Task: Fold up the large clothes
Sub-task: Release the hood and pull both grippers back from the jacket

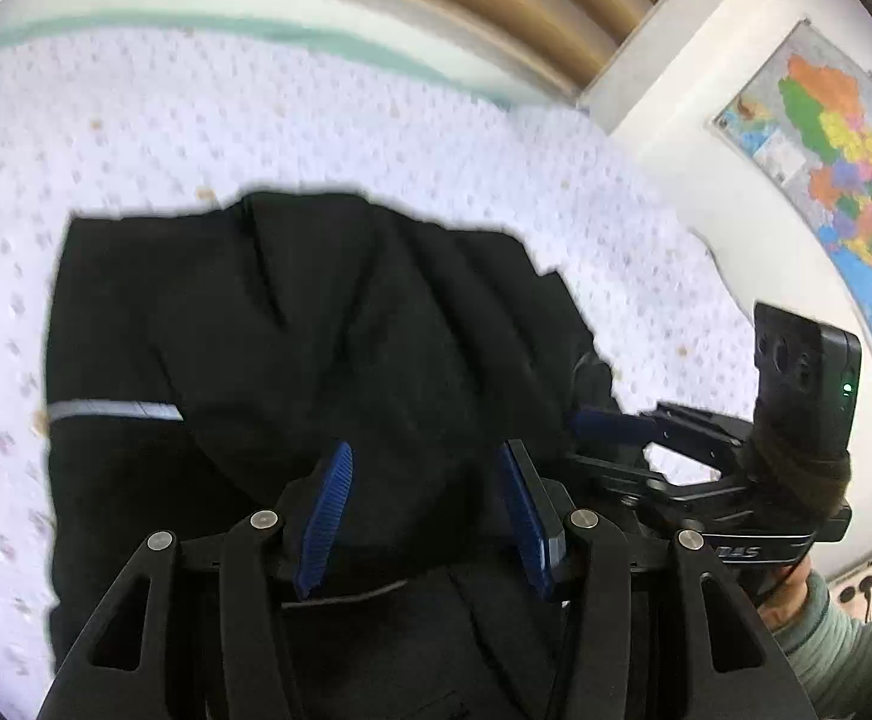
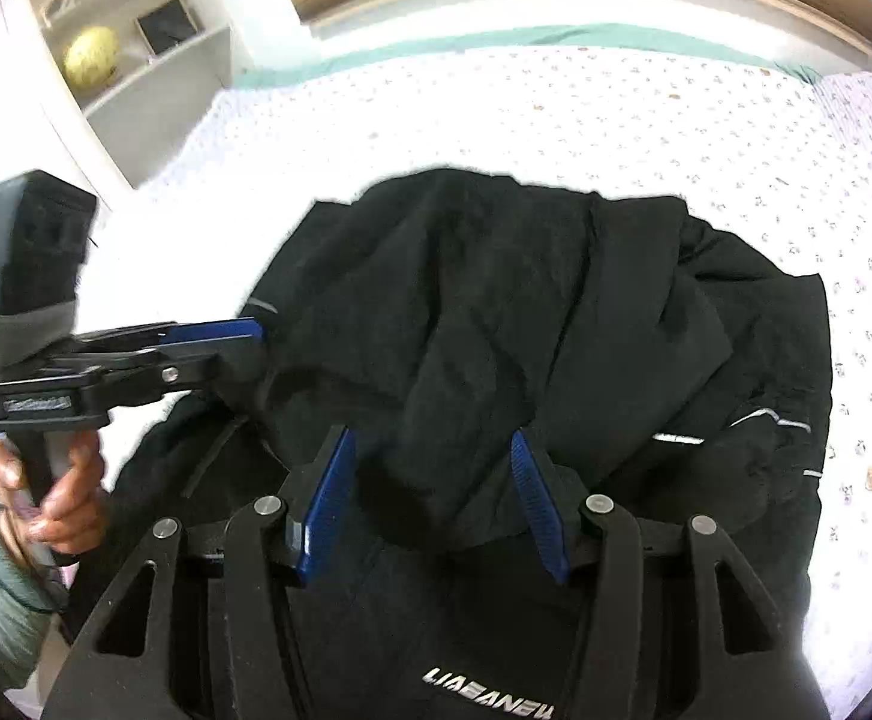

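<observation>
Clearly the black jacket (image 1: 328,324) is a soft, limp thing: it lies in loose folds on the bed (image 1: 208,138), filling the middle and lower part of both wrist views, with a flap doubled over its centre and creases running down it. Its cloth looks thin and smooth, likely a light shell fabric that may slide on itself, so a fold could slip open if it is dragged and not lifted. A pale reflective stripe (image 1: 115,409) crosses it at the left of the left wrist view, and similar stripes show at the right of the right wrist view.

Both tongs stand partly open. The left tongs (image 1: 424,510) hover at the bottom centre of their own view with dark cloth showing between the blue pads (image 1: 329,510), but the pads do not seem to press on it; whether they touch it I cannot tell. The right tongs (image 2: 436,498) look the same in their view, half wide over the bunched flap. Each also shows from the side in the other's view, at the jacket's near edge.

Judging by how it lies, the best hold is a doubled edge or seam, one on each side, where the layers are thick enough to pinch firmly and carry the weight evenly.
</observation>
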Tool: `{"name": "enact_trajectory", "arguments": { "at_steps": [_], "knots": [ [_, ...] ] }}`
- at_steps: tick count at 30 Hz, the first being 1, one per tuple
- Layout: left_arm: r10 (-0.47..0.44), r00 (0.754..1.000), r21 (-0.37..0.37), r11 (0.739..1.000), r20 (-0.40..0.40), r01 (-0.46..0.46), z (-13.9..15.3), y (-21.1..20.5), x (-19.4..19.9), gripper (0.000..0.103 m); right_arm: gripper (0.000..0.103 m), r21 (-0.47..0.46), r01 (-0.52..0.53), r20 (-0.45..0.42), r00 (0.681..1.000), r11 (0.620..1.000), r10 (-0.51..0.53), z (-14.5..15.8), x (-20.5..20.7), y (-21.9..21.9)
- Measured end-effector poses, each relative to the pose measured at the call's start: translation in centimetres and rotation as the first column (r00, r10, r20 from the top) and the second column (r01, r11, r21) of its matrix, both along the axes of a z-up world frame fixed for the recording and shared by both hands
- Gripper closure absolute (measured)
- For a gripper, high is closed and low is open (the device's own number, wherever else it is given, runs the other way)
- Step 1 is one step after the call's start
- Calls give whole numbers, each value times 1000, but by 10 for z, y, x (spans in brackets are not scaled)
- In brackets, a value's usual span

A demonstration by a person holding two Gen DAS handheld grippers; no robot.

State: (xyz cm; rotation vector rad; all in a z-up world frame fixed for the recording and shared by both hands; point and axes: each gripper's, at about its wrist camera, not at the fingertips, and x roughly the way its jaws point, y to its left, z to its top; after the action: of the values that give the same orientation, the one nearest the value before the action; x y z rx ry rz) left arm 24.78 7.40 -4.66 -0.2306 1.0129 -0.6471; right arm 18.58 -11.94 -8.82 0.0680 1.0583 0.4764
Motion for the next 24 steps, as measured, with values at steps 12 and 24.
{"name": "enact_trajectory", "arguments": {
  "at_steps": [12,24],
  "knots": [
    [26,998,181,983,51,-35,-32,-22,-12,51,45,66,70,-18,997,995,-69,-33,-19,-11],
    [199,964,132,966,175,-223,35,126,-170,48,32,131,274,118,950,953,-290,52,-166,-115]
  ]
}}
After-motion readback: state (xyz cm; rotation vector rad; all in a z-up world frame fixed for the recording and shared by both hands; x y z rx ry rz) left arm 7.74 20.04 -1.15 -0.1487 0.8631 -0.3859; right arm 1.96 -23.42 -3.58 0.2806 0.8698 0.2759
